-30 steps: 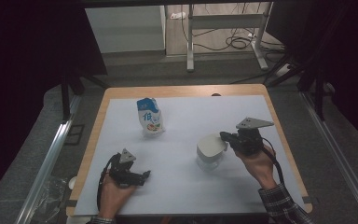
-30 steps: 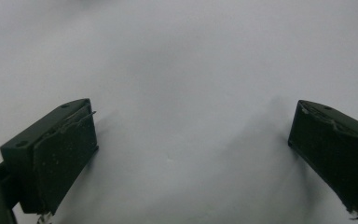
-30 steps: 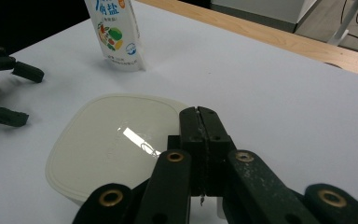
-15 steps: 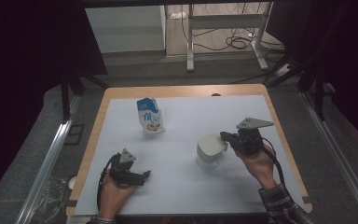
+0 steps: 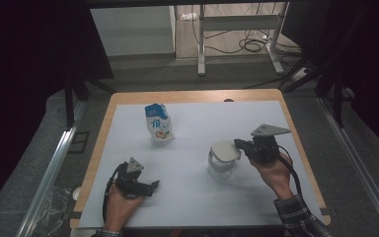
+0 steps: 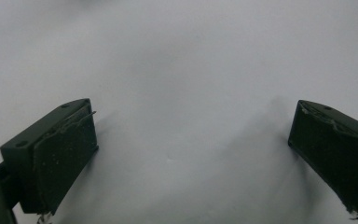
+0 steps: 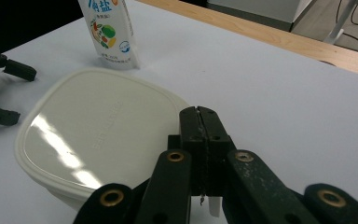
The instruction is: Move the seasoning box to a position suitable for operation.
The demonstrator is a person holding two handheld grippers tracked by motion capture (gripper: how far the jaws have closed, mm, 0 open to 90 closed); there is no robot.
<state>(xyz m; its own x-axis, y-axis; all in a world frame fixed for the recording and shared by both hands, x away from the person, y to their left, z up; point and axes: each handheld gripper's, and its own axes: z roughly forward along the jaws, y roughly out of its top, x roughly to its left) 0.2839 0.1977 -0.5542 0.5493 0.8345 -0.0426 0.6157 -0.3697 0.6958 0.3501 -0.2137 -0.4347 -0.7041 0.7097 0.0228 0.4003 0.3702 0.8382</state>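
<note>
A clear tub [image 5: 222, 167] with a white lid [image 5: 225, 150] stands right of the table's middle. My right gripper [image 5: 238, 144] comes in from the tub's right and is shut on the lid's edge. In the right gripper view the jaws meet over the lid [image 7: 98, 130], and a small white tab [image 7: 213, 206] shows under them. A blue and white salt bag [image 5: 158, 123] stands upright farther back and to the left, the bag [image 7: 108, 32] beyond the lid. My left gripper [image 5: 150, 186] rests low at the front left, open, with only the white cover between its jaws [image 6: 191, 158].
A white cover [image 5: 197, 197] lies over the wooden table, whose bare edge [image 5: 192, 96] shows at the back. Metal rails [image 5: 54, 163] run along both sides. A desk frame and cables [image 5: 246, 44] stand on the floor beyond.
</note>
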